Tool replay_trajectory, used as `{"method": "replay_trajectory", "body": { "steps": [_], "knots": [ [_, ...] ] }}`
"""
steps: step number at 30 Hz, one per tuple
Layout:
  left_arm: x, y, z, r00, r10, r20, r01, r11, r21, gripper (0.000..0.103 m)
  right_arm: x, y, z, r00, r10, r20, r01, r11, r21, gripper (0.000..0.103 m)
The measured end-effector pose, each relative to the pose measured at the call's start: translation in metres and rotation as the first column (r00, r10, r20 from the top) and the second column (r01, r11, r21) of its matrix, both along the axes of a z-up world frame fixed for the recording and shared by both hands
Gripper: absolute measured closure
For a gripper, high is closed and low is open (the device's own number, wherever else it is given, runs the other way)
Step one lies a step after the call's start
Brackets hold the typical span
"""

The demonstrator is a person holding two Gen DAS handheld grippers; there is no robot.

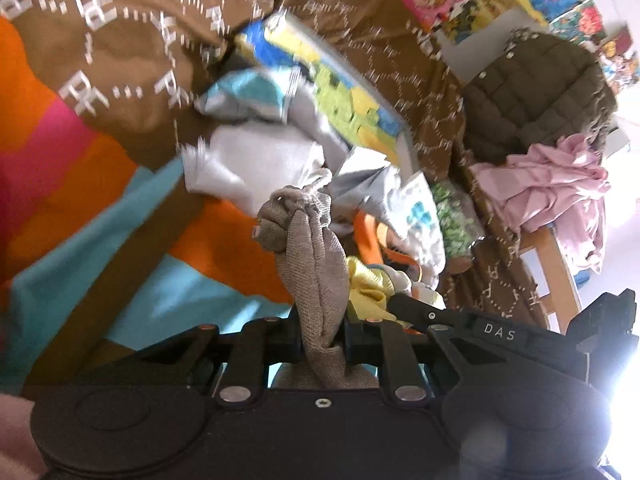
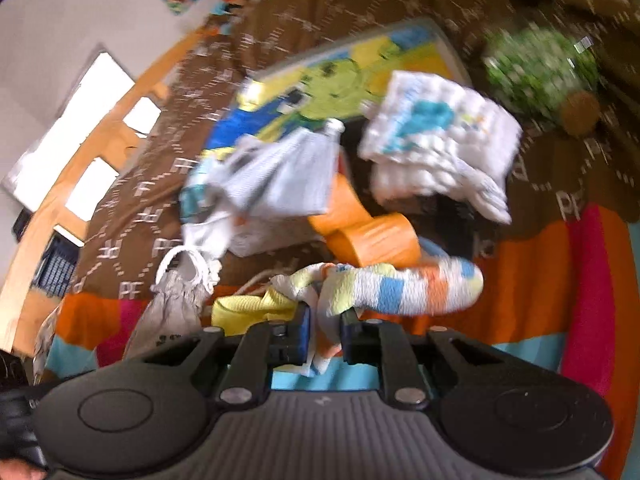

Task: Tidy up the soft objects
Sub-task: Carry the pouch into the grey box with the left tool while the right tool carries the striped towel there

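Left wrist view looked across a bed under a brown patterned blanket [image 1: 360, 20] with orange, pink and turquoise bands, and a heap of small textiles lay in the middle of it. Behind the heap a bright picture pillow [image 1: 344, 92] leaned, with an olive quilted jacket [image 1: 536, 92] and pink clothes [image 1: 556, 196] well apart at the far side. Both hands seemed to be in the picking-up step, each lifting one piece out of the heap.

The left tool [image 1: 320, 344] was clenched on a taupe knit drawstring pouch [image 1: 312, 264], which stood up between its pads, cord at the top. The right tool [image 2: 324, 340] was clenched on a striped terry sock [image 2: 400, 288], whose free end drooped to the right over the blanket. An orange ribbed piece [image 2: 372, 240] and a yellow cloth [image 2: 252, 308] lay just beside it.

To my eye the next move called for carrying each piece clear of the heap and setting like with like; the sock's loose end could drag neighbours along.
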State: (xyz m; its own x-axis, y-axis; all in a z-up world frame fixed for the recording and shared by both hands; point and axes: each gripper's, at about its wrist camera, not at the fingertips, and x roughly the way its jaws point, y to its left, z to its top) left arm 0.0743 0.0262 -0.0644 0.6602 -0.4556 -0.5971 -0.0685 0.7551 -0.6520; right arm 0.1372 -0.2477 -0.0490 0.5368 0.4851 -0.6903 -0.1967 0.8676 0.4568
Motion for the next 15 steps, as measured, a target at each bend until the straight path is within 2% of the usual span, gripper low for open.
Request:
{"method": "replay_trajectory", "body": {
  "steps": [7,15],
  "knots": [
    [-0.024,0.005,0.036,0.981,0.014,0.191,-0.03,0.996,0.086,0.085,-0.018,0.007,0.026,0.98,0.067,0.19,-0.075,0.997,0.035,0.086],
    [-0.022,0.006,0.067,0.951,-0.025,0.307,-0.023,0.988,0.151,0.085,-0.034,0.012,0.048,0.92,0.12,0.372,-0.154,0.986,0.062,0.086]
  ]
}}
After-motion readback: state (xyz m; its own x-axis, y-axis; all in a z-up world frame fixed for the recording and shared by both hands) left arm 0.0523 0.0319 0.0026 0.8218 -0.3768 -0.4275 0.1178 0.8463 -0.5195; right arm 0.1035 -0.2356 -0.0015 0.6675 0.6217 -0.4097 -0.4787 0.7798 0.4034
